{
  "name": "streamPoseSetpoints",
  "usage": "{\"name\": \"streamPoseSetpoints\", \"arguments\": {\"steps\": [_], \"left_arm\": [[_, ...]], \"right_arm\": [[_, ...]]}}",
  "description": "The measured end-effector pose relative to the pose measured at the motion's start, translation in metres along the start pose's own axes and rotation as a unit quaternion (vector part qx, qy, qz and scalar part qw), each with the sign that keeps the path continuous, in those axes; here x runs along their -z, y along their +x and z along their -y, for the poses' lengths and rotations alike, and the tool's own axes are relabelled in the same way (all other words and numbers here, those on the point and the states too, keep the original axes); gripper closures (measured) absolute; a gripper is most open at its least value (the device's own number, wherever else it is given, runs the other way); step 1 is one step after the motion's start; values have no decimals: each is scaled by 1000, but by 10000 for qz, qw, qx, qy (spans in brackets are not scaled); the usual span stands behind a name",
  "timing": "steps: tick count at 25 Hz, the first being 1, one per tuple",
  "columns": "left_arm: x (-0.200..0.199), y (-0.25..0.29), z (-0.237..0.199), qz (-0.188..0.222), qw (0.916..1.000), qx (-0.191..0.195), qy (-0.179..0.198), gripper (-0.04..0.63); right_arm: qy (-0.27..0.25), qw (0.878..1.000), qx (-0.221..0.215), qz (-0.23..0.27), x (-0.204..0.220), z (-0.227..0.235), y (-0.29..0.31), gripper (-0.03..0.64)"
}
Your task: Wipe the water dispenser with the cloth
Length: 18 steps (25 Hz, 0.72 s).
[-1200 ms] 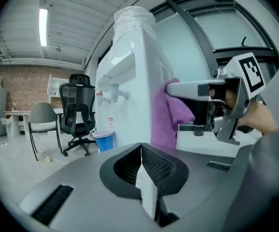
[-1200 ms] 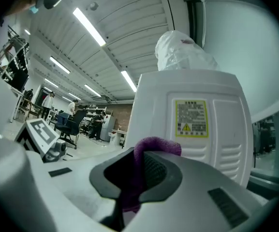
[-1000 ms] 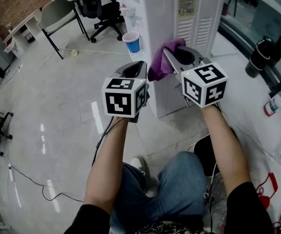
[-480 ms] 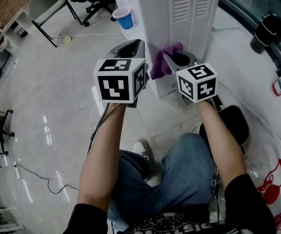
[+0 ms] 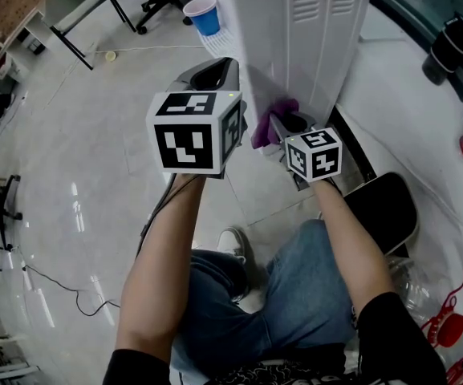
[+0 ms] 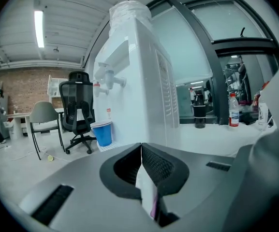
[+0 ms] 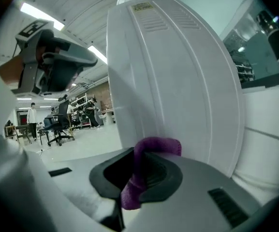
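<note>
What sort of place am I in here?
Most likely an open office or lab workspace: there's a white water dispenser, a black swivel office chair and a brick wall at the back.

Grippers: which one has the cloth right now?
The right gripper: its jaws are shut on the purple cloth, close to the water dispenser panel. The left gripper has its jaws together with nothing between them.
</note>
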State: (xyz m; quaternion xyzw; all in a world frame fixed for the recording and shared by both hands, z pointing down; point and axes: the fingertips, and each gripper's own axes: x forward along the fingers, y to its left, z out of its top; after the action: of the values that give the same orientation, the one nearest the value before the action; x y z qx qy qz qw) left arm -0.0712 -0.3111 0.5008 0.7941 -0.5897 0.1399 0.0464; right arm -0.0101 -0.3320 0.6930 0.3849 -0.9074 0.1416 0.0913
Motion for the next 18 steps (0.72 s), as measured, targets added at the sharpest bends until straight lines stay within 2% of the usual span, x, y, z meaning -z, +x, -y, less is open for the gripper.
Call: {"name": "streamPoseSetpoints", "arguments": {"steps": [5,9,12,14,18], "left_arm": [[1,-1,1,-25,10000,6,32,569],[0,-4,2,-6,10000,30,73,569],[-4,-7,-1,55,9999,19,84,569],[-7,-7,-6,115,9999,-13,-51,569],[-16,-5,-20,163,9996,-136,-202,569]], "right_arm": [[330,9986,114,-389,49,10,15,584],[463,9975,174,-505,64,15,18,584],[513,9973,186,-483,59,14,15,584],[582,9972,192,-433,50,12,10,584],[537,9980,193,-255,9,2,-4,584]]}}
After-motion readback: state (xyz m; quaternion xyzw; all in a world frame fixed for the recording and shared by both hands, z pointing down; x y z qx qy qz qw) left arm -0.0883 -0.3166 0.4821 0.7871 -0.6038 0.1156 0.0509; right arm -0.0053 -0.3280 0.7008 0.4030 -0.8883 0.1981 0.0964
